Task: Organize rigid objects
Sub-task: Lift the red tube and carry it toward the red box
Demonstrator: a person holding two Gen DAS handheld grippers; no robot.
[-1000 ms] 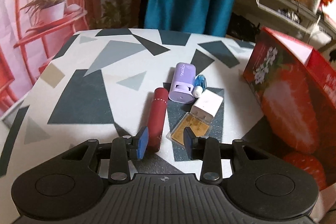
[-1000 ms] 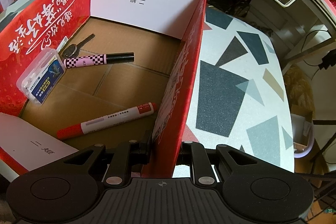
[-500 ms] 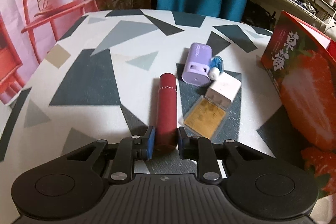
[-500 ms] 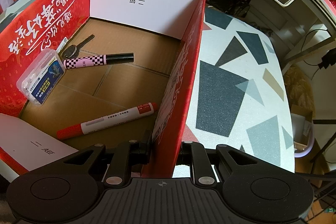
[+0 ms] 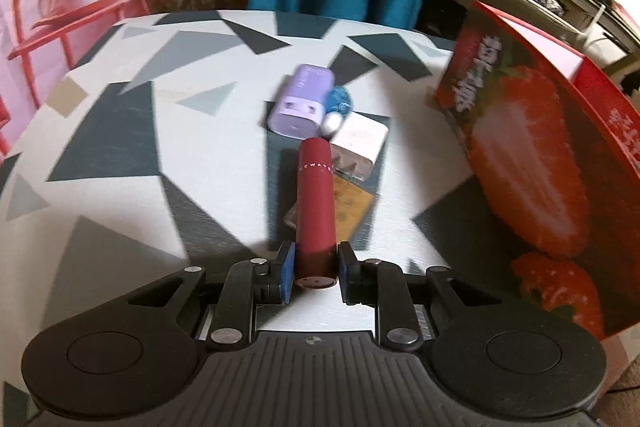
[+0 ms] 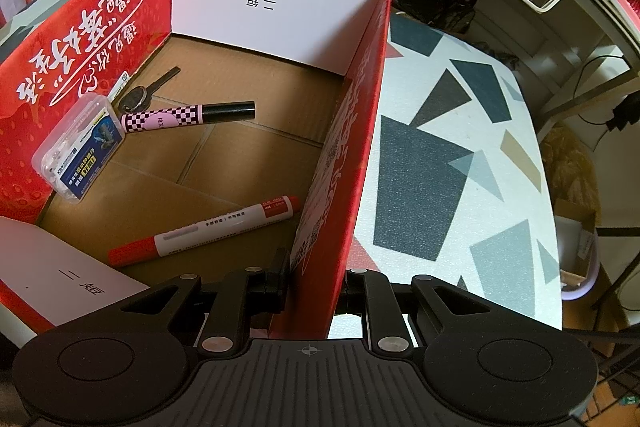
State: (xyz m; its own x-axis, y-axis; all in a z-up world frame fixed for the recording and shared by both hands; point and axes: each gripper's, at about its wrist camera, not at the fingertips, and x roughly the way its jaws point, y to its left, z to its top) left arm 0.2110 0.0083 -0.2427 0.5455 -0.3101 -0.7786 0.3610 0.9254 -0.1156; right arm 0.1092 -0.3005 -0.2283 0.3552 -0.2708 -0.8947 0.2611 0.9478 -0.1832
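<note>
Sitting clamped in left claw (image 5: 314, 269): red tube (image 5: 316, 203).

Left of the purple case (image 5: 301, 101) the worktop (image 5: 168, 131) lies bare; the red box (image 5: 532, 155), seemingly close, walls the right.

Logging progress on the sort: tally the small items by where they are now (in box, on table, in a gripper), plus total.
In the red strawberry box: 4 (red marker, checkered pen, key, clear plastic case)
On the table: 4 (purple power bank, blue bottle, white charger, gold card)
In the left gripper: 1 (dark red tube)
Total: 9
</note>
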